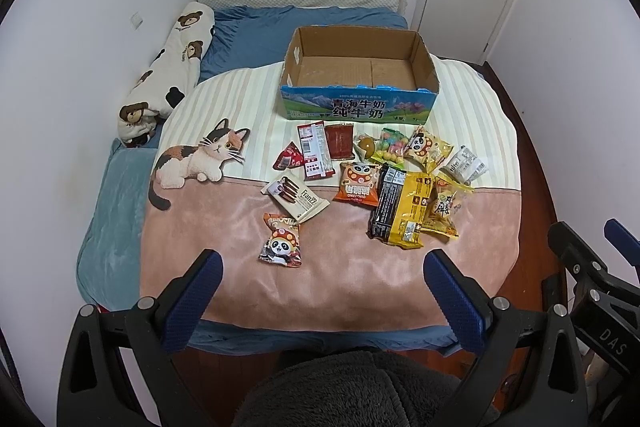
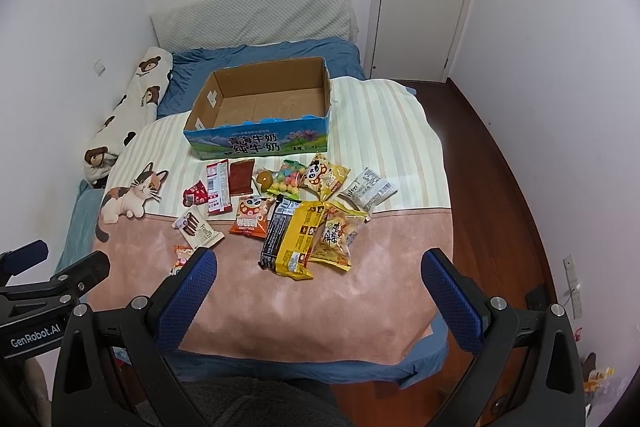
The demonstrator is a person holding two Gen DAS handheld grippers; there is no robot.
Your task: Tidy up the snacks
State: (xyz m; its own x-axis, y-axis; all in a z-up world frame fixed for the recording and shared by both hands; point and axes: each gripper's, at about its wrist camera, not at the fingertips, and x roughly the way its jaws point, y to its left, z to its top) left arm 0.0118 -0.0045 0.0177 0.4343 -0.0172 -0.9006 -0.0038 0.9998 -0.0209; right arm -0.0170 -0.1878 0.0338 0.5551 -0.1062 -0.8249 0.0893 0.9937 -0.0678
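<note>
Left gripper (image 1: 322, 267) and right gripper (image 2: 320, 267), jaws apart and empty. Snack packets (image 1: 360, 179) lie ahead; empty cardboard box (image 1: 358, 107) beyond. Approach the nearest panda packet (image 1: 281, 241) flat, pinching its edge.

An open brown cardboard box with a blue printed front (image 1: 358, 75) sits on a striped cream and pink blanket with a calico cat picture (image 1: 192, 163) spread over the bed — its inside is bare cardboard. Just in front of it lie scattered snack packets: a white Franzzi biscuit pack (image 1: 296, 198), an orange panda-print pouch (image 1: 281, 241) nearest the camera, a black and yellow wrapped pack (image 1: 400, 207), a red flat sachet (image 1: 339, 141) and a bag of coloured candy balls (image 1: 390, 147). The left gripper (image 1: 323, 277) hangs above the blanket's near edge, its blue-padded fingers (image 1: 192, 301) spread wide with nothing between them. A bear-print long pillow (image 1: 168, 75) lies along the wall.
</note>
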